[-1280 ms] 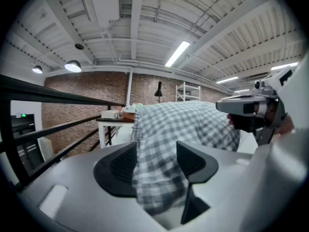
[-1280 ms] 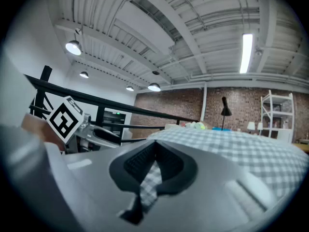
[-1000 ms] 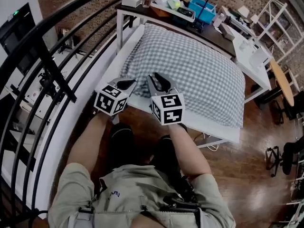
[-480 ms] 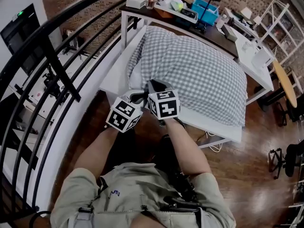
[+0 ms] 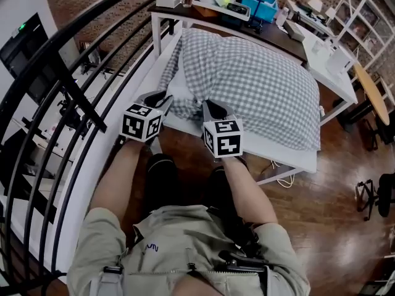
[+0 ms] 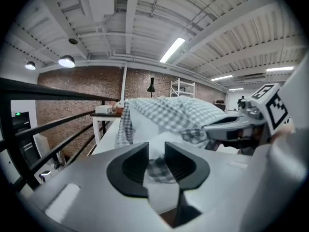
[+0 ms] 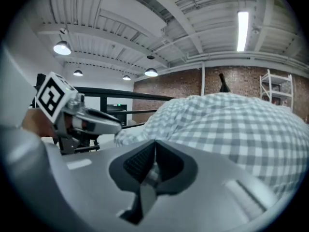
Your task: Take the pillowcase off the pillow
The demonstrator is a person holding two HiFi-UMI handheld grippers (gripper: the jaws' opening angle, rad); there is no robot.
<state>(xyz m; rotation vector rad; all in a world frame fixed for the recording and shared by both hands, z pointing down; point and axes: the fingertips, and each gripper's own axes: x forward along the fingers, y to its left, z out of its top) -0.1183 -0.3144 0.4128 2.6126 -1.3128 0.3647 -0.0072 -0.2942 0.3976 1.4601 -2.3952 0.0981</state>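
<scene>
2 grippers work at the near end of the pillow (image 5: 180,86), which lies lengthwise on a white table (image 5: 287,160). The pillowcase (image 5: 259,82), a grey-and-white gingham, covers most of it. The bare white pillow shows only at the near left corner, where the cloth is rucked back into a loose fold.

The left gripper (image 5: 162,97) sits at that near left corner, pointing slightly downward; its jaws have just been opening and now stand a little apart. In the left gripper view a blurred fold of the checked cloth shows in the gap between them, with neither pad pressing on it.

The right gripper (image 5: 212,107) is just beside it, at the near edge of the pillowcase. Its jaws are together, and in the right gripper view a thin pale sliver of cloth runs down between the pads. The left gripper view shows its tip buried in a bunch of gingham, so it is clamped on the pillowcase. The 2 marker cubes face up toward the head camera, near each other but not touching.

The person stands at the table's near end, both forearms reaching forward. A black railing (image 5: 74,82) sweeps along the left side of the table; a dark desk (image 5: 279,42) stands against the far end, crowded with small items, among them a blue bin (image 5: 260,5). The floor (image 5: 321,221) is glossy brown wood.
</scene>
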